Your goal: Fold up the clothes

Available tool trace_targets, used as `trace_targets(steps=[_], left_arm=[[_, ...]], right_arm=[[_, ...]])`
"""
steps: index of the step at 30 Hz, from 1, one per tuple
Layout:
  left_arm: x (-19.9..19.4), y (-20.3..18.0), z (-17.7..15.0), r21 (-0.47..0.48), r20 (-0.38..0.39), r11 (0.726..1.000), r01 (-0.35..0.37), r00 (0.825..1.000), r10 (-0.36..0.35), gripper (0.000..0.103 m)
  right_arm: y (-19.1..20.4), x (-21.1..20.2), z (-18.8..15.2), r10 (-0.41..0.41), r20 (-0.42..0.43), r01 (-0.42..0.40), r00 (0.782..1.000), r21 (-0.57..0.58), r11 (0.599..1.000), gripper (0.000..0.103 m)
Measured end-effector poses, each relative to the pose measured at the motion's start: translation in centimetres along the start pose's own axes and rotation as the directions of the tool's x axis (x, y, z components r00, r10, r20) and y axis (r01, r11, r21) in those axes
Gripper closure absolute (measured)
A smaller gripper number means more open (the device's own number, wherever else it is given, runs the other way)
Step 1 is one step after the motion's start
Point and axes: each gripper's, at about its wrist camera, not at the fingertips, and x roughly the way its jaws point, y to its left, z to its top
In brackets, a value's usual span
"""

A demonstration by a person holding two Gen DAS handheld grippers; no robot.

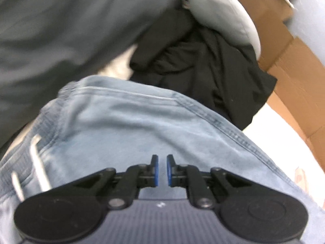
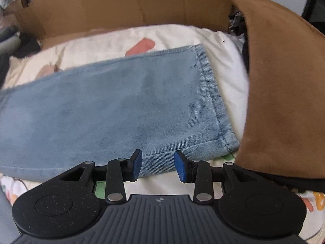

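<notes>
Jeans (image 1: 142, 126), light-blue denim, seen in the left wrist view at what looked like the waist end, with a stitched seam curving along the far edge. Left gripper (image 1: 162, 170) poised just above the denim, pads nearly pressed together with only a slit between, nothing pinched. Judged to be the start of a fold: garment laid out, ends not yet taken up. Next move on this side likely called for spreading the pads and biting the waistband edge. Crowded beyond the seam: a crumpled black garment (image 1: 203, 65) touching the far edge, a grey garment (image 1: 61, 30) to the upper left, a cardboard box (image 1: 294, 77) to the right. Little free room there.

Right wrist view: leg of the jeans (image 2: 111, 101) lying flat on a patterned quilt (image 2: 121, 38), hem (image 2: 215, 93) running down the right to a near corner. Right gripper (image 2: 157, 164) spread, hovering over the near hem edge, nothing clamped. Next move probably called for closing on that edge through all layers. Brown cushion (image 2: 280, 101) just beside the hem corner; wall of the cardboard box (image 2: 121, 4) behind. Open quilt mainly toward the far side.
</notes>
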Motion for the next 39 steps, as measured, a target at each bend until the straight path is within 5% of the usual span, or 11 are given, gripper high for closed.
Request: trace_targets(steps=[14,20,24,29,39], left_arm=[[8.0,-1.9,4.9,-0.005,0.013,0.992,-0.128,0.992,0.128,0.102],[8.8,-2.7,5.7,0.031,-0.022,0.986,-0.162,0.986,0.163,0.102],[8.4,-1.8,4.7,-0.005,0.008,0.992,-0.124,0.992,0.124,0.102],[5.9,-2.2,3.8,-0.017,-0.049,0.994,-0.109,0.993,0.108,0.100],[-1.4,-8.9,-3.2,0.204,-0.086,0.973,0.106,0.992,-0.090,0.093]], right_arm=[[-2.4,3.4,-0.6,-0.005,0.089,-0.005,0.996,0.116,0.993,0.061],[-2.3,4.4,1.3,-0.013,0.024,0.010,1.000,0.142,0.990,0.061],[-2.4,5.0,1.6,-0.010,0.021,0.007,1.000,0.157,0.988,0.060],[-2.5,4.6,2.7,-0.022,-0.070,0.036,0.997,0.206,0.978,0.061],[1.3,1.3,3.4,0.061,-0.057,-0.057,0.997,0.070,0.996,0.061]])
